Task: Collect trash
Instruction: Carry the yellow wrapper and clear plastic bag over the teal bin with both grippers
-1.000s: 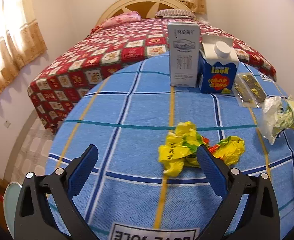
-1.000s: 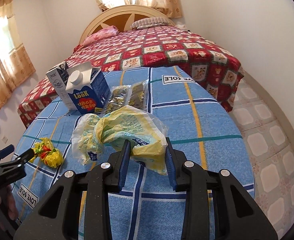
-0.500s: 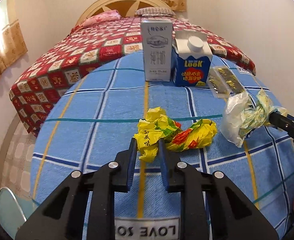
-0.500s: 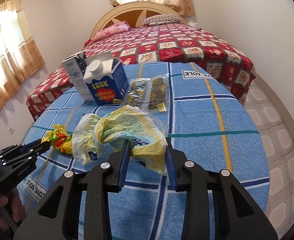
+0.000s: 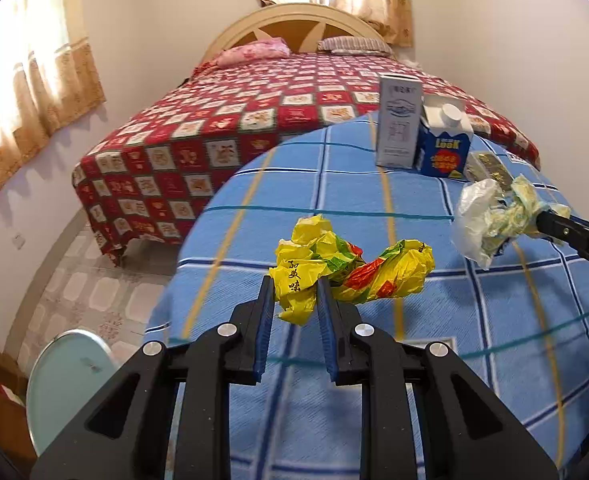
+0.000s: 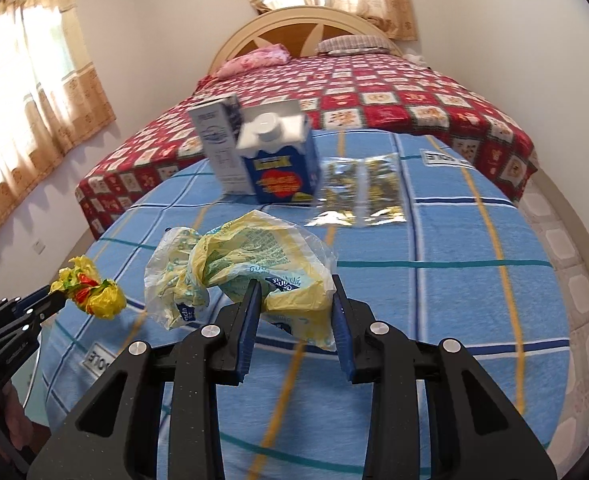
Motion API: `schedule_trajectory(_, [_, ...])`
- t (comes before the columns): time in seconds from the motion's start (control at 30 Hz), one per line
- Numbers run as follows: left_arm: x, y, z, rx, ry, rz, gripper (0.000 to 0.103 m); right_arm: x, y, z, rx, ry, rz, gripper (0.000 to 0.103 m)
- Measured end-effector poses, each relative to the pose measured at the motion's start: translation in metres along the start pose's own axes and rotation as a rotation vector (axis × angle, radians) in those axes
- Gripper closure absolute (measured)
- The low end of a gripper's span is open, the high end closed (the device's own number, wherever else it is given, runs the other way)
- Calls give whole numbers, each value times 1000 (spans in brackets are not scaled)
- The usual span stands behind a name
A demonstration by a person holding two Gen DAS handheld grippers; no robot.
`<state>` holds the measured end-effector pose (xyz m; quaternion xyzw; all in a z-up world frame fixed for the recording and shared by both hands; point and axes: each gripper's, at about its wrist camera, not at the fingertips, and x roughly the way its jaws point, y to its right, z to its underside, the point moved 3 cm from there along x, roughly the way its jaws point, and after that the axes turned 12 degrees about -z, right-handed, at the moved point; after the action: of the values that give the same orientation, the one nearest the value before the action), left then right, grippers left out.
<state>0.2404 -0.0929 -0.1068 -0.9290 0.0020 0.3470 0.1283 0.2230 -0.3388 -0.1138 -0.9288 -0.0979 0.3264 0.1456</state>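
My left gripper [image 5: 294, 296] is shut on a crumpled yellow, red and green wrapper [image 5: 350, 268] and holds it above the blue checked tablecloth [image 5: 374, 360]. My right gripper [image 6: 294, 304] is shut on a crumpled yellow and clear plastic bag [image 6: 246, 264], also lifted off the cloth. The bag shows in the left wrist view [image 5: 490, 216] at the right. The wrapper shows in the right wrist view [image 6: 90, 288] at the left.
At the table's far side stand a white carton [image 5: 398, 120] and a blue carton [image 5: 444, 144], with two clear gold-flecked packets [image 6: 358, 188] lying beside them. A bed with a red patterned cover [image 5: 254, 120] lies beyond. A pale round bin lid [image 5: 66, 376] is on the floor at the left.
My left gripper closed on the yellow wrapper and lifted it off the cloth. My right gripper kept hold of the plastic bag and rose and swung a little left.
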Motion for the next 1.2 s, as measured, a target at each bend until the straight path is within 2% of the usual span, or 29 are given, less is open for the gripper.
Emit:
schedule_trajectory(0.63, [-36, -73, 47, -77, -1, -87, 81, 14, -87, 21, -111, -48, -82, 69])
schedule_trajectory(1.2, [-50, -131, 77, -111, -22, -175, 81, 27, -153, 39, -218, -87, -143, 69])
